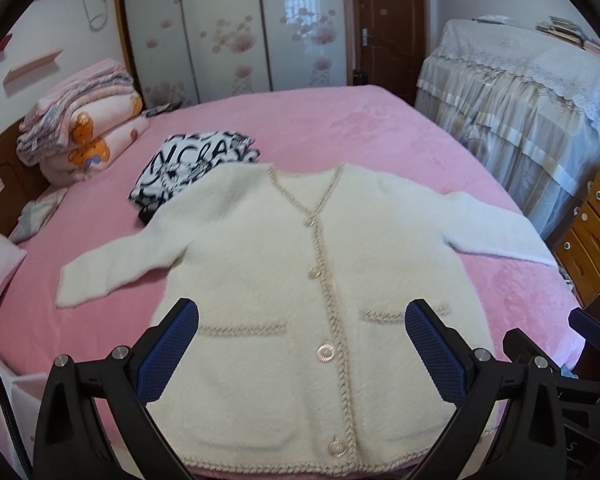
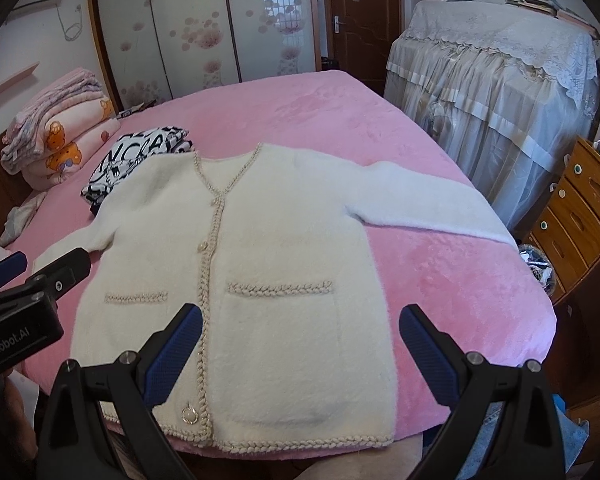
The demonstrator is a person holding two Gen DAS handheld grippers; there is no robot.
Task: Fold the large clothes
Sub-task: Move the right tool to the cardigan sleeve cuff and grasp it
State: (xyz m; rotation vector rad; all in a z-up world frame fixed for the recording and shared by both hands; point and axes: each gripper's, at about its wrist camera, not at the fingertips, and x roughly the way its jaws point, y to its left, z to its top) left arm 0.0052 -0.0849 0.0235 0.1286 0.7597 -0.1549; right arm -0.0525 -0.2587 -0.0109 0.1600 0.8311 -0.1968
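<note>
A cream fuzzy cardigan (image 1: 260, 248) with braided trim, round buttons and two pockets lies flat and buttoned on the pink bed (image 1: 340, 120), sleeves spread to both sides. It also shows in the right wrist view (image 2: 284, 240). My left gripper (image 1: 300, 344) is open and empty, held above the cardigan's lower hem. My right gripper (image 2: 300, 348) is open and empty above the right pocket area. The left gripper's body (image 2: 28, 292) shows at the left edge of the right wrist view, and part of the right gripper (image 1: 592, 328) at the right edge of the left wrist view.
A folded black-and-white garment (image 1: 196, 164) lies behind the cardigan's left shoulder. Stacked quilts (image 1: 84, 128) sit at the bed's head on the left. A lace-covered piece of furniture (image 1: 520, 92) and a wooden drawer chest (image 2: 580, 216) stand to the right of the bed.
</note>
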